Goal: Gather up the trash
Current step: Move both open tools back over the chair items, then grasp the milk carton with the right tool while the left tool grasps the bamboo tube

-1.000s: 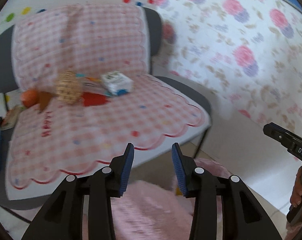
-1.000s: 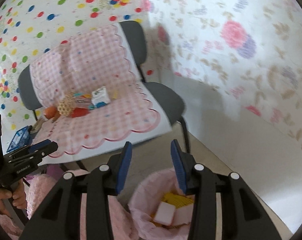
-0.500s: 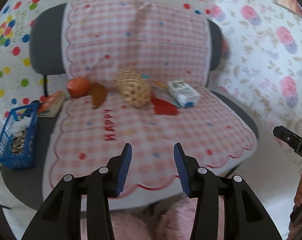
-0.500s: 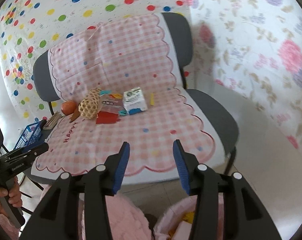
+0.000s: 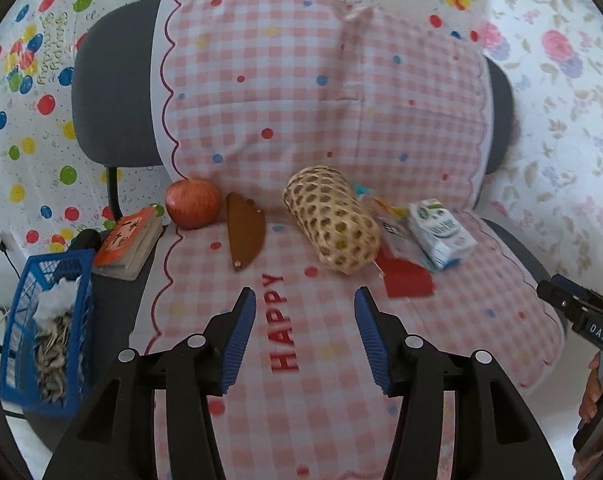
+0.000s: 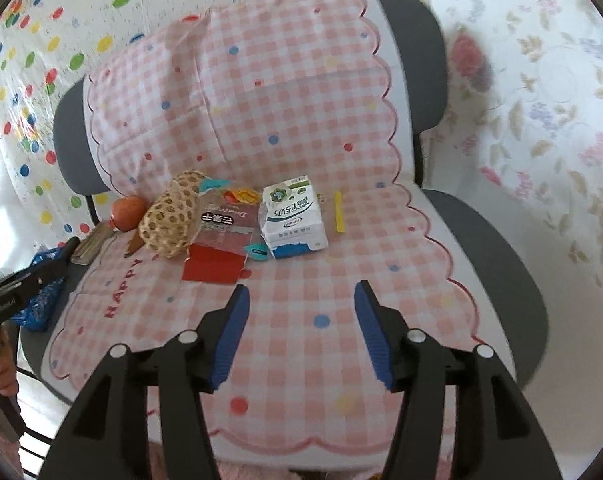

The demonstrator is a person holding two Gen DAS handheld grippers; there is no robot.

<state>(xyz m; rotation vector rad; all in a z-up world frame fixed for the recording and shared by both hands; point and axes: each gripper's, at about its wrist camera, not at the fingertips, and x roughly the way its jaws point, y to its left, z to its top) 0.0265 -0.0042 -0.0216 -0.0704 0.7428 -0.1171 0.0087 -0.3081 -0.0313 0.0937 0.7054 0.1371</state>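
One milk carton (image 6: pixel 294 216), one apple (image 5: pixel 192 203), one woven basket (image 5: pixel 333 220), one book (image 5: pixel 128 242).

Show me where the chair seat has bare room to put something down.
The front of the pink checked cover, ahead of the red card and milk carton, is bare. The back is crowded: apple, woven basket, wrappers.
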